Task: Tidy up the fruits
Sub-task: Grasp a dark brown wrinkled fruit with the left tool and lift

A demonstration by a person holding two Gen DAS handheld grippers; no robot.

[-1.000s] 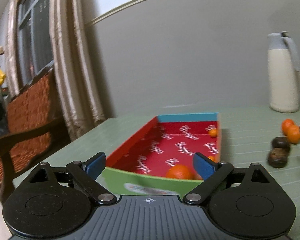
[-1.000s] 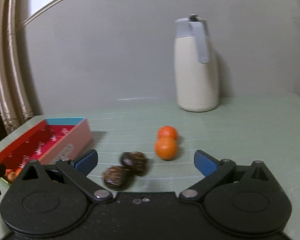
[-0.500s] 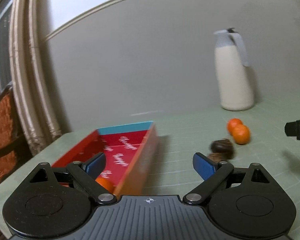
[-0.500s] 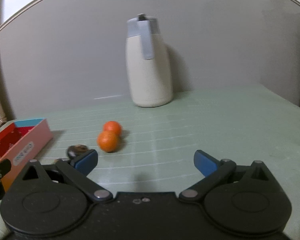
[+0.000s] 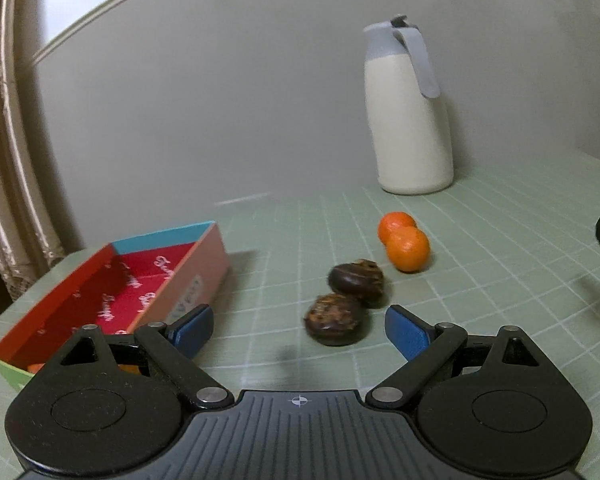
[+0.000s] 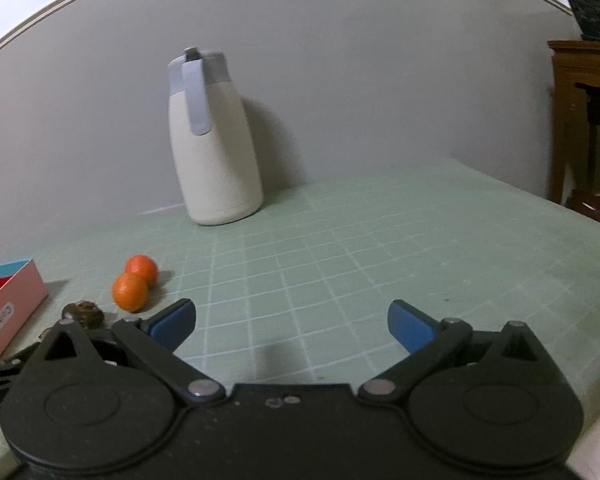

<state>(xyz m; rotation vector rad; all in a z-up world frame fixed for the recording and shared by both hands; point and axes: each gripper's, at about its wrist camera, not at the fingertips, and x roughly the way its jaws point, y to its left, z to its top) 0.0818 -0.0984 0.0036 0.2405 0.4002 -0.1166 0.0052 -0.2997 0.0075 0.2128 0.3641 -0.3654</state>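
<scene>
Two dark brown fruits lie on the green mat, the near one [image 5: 335,320] just ahead of my open, empty left gripper [image 5: 299,332], the other [image 5: 357,280] behind it. Two oranges [image 5: 407,249] sit touching each other further back. A red box [image 5: 196,276] stands at the left with orange fruit barely showing at its near end. My right gripper [image 6: 291,326] is open and empty over bare mat; the oranges [image 6: 130,292] and one dark fruit [image 6: 82,314] lie to its left.
A white jug with a grey-blue lid [image 5: 410,120] stands at the back by the wall, also in the right wrist view [image 6: 214,140]. Curtains hang at the far left [image 5: 8,140]. A wooden cabinet [image 6: 584,120] stands beyond the table's right edge.
Both grippers have swung to the right. The left one has left the red box and now faces the dark fruits; the right one now faces bare mat, with the fruits at its left.
</scene>
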